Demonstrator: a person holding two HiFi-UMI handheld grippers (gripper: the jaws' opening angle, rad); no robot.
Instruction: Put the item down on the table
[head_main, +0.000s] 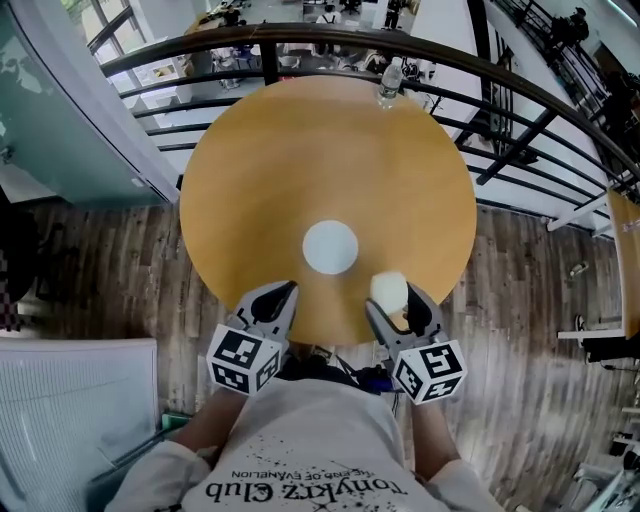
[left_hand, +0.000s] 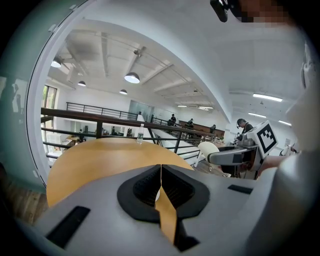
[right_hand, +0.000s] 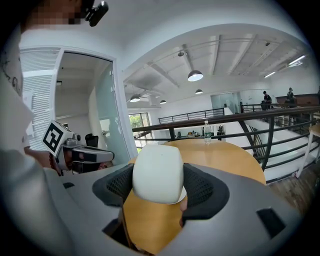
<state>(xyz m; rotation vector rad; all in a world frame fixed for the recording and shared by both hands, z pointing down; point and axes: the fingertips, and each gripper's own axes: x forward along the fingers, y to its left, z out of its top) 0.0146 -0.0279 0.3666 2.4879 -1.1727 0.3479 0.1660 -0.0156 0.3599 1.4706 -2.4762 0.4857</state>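
White and glossy, so treating item (right_hand: 157, 172) as light, slick, maybe brittle: pinched at mid-sides in right gripper (head_main: 393, 302) jaws above bench (head_main: 300, 150) near edge, left gripper (head_main: 281, 297) jaws pressed together, empty.

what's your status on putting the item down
Left gripper shut, empty. Right gripper shut on white cup, over round table's near edge. White disc just ahead-left, water bottle at far edge.

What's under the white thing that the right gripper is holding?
Bare wooden table shows beneath the white item, clamped in the right gripper. Its underside is covered, so whether it touches the tabletop cannot be seen.
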